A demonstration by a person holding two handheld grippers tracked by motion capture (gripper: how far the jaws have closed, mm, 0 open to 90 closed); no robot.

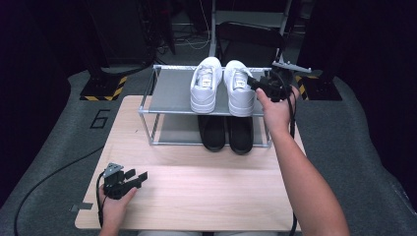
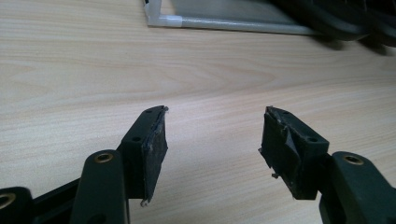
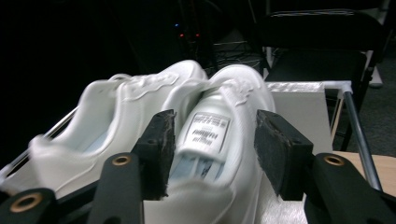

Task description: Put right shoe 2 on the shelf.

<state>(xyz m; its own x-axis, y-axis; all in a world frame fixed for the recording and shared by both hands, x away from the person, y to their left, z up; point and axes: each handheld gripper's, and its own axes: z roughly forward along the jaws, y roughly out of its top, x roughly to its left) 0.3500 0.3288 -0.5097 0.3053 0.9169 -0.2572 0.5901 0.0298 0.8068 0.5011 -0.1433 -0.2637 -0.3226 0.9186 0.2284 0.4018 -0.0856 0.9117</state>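
While the right white sneaker (image 1: 240, 88) sits beside its twin (image 1: 205, 84) on the rack's (image 1: 172, 93) top shelf, upper centre of the high view, the right tool (image 1: 256, 84) is just beside it, jaws apart, gripping nothing. At lower left, the left tool (image 1: 139, 178) rests open on the surface (image 1: 206, 191).

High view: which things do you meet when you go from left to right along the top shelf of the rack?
Bare grey top shelf → left white shoe → right white shoe → right tongs, open beside that shoe.
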